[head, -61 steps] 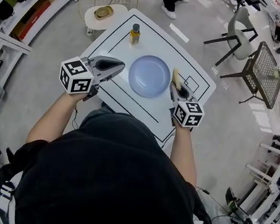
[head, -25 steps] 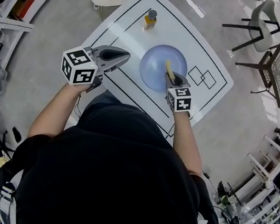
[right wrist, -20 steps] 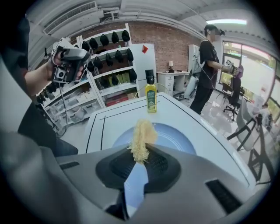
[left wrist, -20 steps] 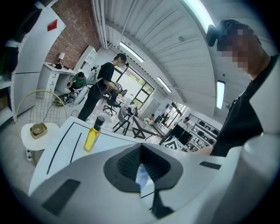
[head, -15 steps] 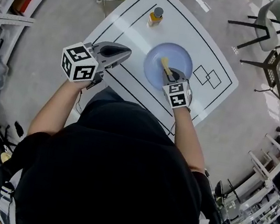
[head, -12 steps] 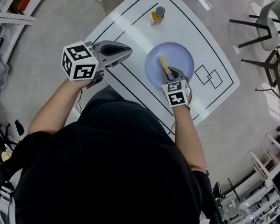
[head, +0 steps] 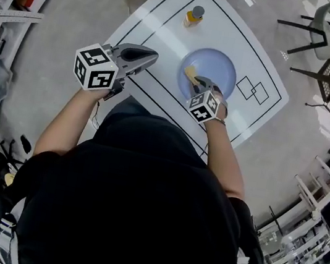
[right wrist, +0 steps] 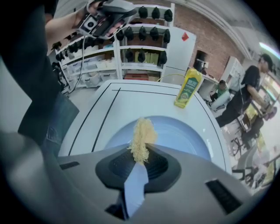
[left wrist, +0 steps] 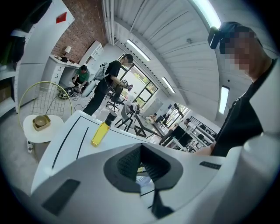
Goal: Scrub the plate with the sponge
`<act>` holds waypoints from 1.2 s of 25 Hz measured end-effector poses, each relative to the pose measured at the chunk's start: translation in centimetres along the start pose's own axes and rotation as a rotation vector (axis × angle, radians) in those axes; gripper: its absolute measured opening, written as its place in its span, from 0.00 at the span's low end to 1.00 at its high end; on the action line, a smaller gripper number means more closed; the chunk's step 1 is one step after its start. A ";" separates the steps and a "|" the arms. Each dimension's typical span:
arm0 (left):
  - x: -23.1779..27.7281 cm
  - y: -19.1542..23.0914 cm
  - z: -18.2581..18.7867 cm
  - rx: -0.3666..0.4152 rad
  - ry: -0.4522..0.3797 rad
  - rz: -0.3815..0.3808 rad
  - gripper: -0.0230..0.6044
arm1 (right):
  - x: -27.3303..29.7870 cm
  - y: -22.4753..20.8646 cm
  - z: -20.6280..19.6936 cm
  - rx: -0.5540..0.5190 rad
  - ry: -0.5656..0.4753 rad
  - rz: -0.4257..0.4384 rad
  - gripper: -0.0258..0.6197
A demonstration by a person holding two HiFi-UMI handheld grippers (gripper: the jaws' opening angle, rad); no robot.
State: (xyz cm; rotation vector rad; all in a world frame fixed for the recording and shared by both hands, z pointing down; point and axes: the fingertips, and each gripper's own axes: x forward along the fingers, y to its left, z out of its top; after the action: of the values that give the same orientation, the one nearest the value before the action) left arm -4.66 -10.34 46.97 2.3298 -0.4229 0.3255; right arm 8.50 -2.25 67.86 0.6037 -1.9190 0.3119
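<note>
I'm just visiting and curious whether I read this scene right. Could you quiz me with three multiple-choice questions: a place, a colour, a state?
1. Where does the yellow bottle stand? A) on the floor B) on a chair C) on the table, beyond the plate
2. What colour is the plate? A) pale blue B) red C) green
3. The fingers of the right gripper are: A) open and empty B) shut on the sponge C) shut on a fork
Answers: 1 C, it stands past the plate's far rim; 2 A, plainly blue from above; 3 B, the sponge sticks out between them.
</note>
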 end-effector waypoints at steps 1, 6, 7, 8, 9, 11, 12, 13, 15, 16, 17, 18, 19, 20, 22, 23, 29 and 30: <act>-0.1 0.2 -0.1 -0.004 0.000 0.000 0.05 | 0.3 0.2 -0.2 -0.034 0.019 -0.004 0.11; -0.3 0.9 -0.1 -0.031 -0.007 -0.004 0.05 | 1.2 0.8 -0.5 -0.077 0.060 0.003 0.11; -0.3 1.0 -0.2 -0.035 -0.008 -0.005 0.05 | 1.3 0.8 -0.5 -0.079 0.064 0.004 0.11; -0.3 1.1 -0.2 -0.038 -0.007 -0.006 0.05 | 1.4 0.9 -0.5 -0.081 0.067 0.006 0.11; -0.3 1.2 -0.3 -0.041 -0.006 -0.007 0.05 | 1.5 1.0 -0.5 -0.083 0.072 0.008 0.11; -0.3 1.4 -0.3 -0.046 -0.007 -0.010 0.05 | 1.8 1.2 -0.5 -0.087 0.082 0.011 0.11; -0.4 1.5 -0.3 -0.049 -0.009 -0.011 0.05 | 2.0 1.2 -0.5 -0.090 0.088 0.012 0.11; -0.4 1.6 -0.3 -0.052 -0.010 -0.012 0.05 | 2.1 1.3 -0.6 -0.094 0.094 0.014 0.11; -0.3 1.6 -0.4 -0.059 -0.011 -0.014 0.05 | 2.2 1.4 -0.8 -0.107 0.103 0.020 0.11; -0.1 1.6 -0.4 -0.062 -0.012 -0.015 0.05 | 2.3 1.5 -1.0 -0.114 0.107 0.022 0.11; 0.0 1.6 -0.5 -0.064 -0.013 -0.016 0.05 | 2.4 1.5 -1.1 -0.120 0.110 0.025 0.11; 0.0 1.5 -0.6 -0.066 -0.013 -0.016 0.05 | 2.5 1.5 -1.3 -0.125 0.113 0.026 0.11; 0.1 1.5 -0.7 -0.066 -0.013 -0.015 0.05 | 2.5 1.4 -1.3 -0.130 0.114 0.026 0.11; 0.0 1.6 -0.8 -0.067 -0.013 -0.015 0.05 | 2.5 1.4 -1.3 -0.133 0.115 0.025 0.11; -0.1 1.7 -0.9 -0.071 -0.015 -0.015 0.05 | 2.6 1.3 -1.1 -0.141 0.119 0.023 0.11; -0.2 1.7 -0.9 -0.075 -0.017 -0.016 0.05 | 2.7 1.2 -1.0 -0.146 0.121 0.021 0.11; 0.0 1.9 -1.2 -0.090 -0.017 -0.015 0.05 | 3.1 1.0 -1.2 -0.179 0.136 0.017 0.11; 0.0 2.0 -1.2 -0.092 -0.015 -0.015 0.05 | 3.2 0.9 -1.1 -0.181 0.136 0.013 0.11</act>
State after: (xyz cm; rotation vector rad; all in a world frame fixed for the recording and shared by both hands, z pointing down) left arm -5.61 -10.82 49.05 2.2461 -0.4192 0.2760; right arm 7.87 -1.84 71.24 0.4390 -1.7979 0.1800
